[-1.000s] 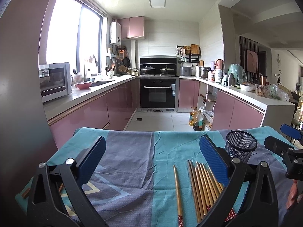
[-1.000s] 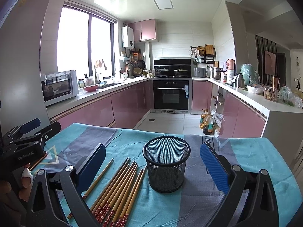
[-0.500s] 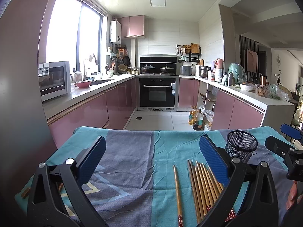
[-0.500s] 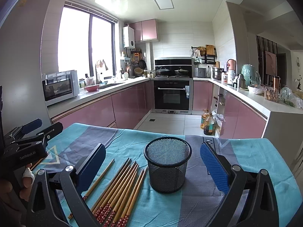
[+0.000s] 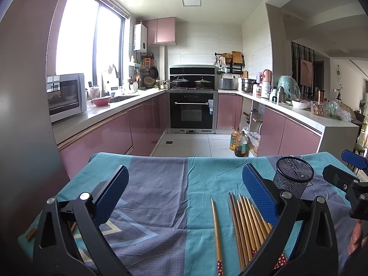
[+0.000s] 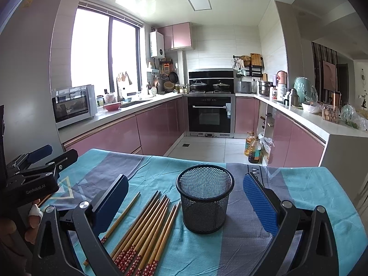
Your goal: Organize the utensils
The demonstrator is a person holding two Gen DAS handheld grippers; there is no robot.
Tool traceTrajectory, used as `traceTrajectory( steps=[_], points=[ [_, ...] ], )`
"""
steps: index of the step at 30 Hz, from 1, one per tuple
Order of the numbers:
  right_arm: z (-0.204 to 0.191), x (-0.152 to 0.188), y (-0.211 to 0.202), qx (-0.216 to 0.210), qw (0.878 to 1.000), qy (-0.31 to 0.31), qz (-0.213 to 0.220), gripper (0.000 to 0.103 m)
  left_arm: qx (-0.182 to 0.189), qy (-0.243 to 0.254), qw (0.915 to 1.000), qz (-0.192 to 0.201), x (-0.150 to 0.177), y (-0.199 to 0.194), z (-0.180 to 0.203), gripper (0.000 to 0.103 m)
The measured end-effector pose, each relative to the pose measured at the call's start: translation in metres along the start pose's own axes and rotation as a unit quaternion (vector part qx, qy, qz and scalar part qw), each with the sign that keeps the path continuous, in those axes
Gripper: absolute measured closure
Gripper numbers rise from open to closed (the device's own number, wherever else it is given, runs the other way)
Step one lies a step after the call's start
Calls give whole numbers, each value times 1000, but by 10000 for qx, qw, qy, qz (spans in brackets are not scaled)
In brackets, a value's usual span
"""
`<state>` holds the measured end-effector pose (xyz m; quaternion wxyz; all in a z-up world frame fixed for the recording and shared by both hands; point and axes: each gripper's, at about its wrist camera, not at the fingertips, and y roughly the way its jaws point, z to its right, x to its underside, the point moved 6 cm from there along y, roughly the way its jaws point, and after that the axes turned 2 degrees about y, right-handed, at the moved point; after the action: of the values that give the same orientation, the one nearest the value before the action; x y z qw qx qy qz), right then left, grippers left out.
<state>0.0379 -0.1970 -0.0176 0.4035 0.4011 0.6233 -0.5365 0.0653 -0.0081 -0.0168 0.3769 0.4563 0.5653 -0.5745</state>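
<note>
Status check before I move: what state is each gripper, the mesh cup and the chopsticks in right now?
Left gripper: open, holding nothing.
Right gripper: open, holding nothing.
Mesh cup: upright on the cloth, empty.
Chopsticks: lying flat in a bunch beside the cup, none inside.
Single chopstick: flat, slightly apart from the bunch.

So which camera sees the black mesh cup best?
The right wrist view: the black mesh cup stands whole and central there. In the left wrist view it sits far right, its lower part hidden behind the left gripper's finger.
</note>
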Motion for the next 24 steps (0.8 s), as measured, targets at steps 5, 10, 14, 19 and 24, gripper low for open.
traceTrajectory(
  steps=[5, 10, 14, 19, 24],
  points=[
    [0, -1, -1, -20, 10000, 17, -12, 6, -1, -2, 10000, -18, 2, -1, 1, 6],
    [3, -1, 1, -34, 10000, 18, -39, 6, -13, 3, 10000, -33, 2, 0, 0, 6],
    [3, -1, 1, -45, 10000, 24, -26, 6, -15, 14, 10000, -46, 2, -1, 1, 6],
    [5, 0, 2, -35, 10000, 42, -17, 6, -2, 4, 10000, -55, 2, -1, 2, 6],
    [5, 0, 3, -38, 10000, 30, -12, 6, -1, 6, 10000, -63, 3, -1, 2, 6]
  ],
)
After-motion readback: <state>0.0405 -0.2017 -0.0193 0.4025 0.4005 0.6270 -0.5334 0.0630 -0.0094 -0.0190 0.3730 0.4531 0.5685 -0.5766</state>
